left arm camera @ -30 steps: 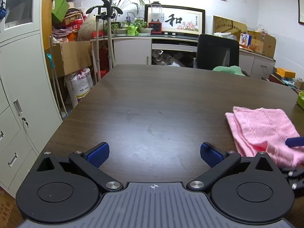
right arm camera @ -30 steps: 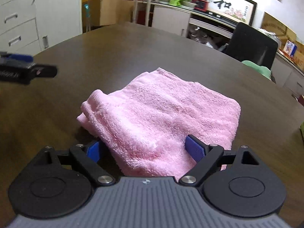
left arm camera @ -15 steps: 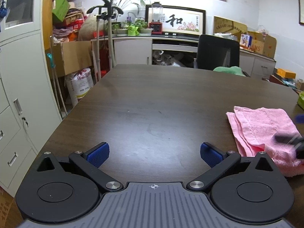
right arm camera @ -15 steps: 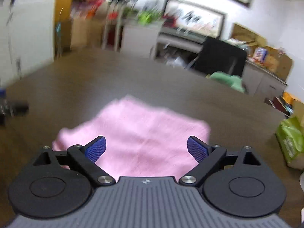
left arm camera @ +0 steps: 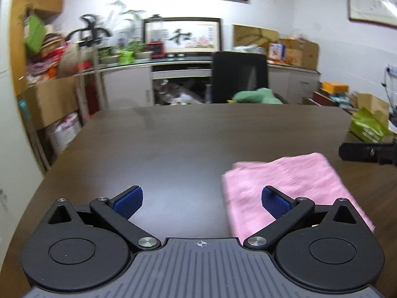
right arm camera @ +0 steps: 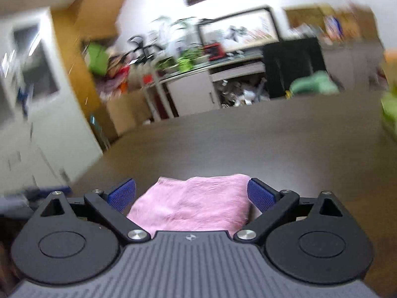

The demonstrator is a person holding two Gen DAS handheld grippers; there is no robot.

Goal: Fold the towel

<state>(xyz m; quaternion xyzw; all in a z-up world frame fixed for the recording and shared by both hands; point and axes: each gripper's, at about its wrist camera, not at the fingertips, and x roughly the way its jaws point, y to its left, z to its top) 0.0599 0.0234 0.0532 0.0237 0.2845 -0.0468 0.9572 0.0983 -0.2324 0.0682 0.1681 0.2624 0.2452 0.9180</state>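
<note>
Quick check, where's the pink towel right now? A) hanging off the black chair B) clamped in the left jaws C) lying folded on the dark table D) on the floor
C: the towel lies folded on the dark table; the left gripper has wide, empty jaws, with only its right pad in front of the cloth.

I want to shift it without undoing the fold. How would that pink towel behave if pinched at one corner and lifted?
The pink towel looks like soft, thick terry, so it would probably sag and let its layers fall open. Its nap likely drags on the dark table rather than sliding. It seems light, and it can't roll.
</note>
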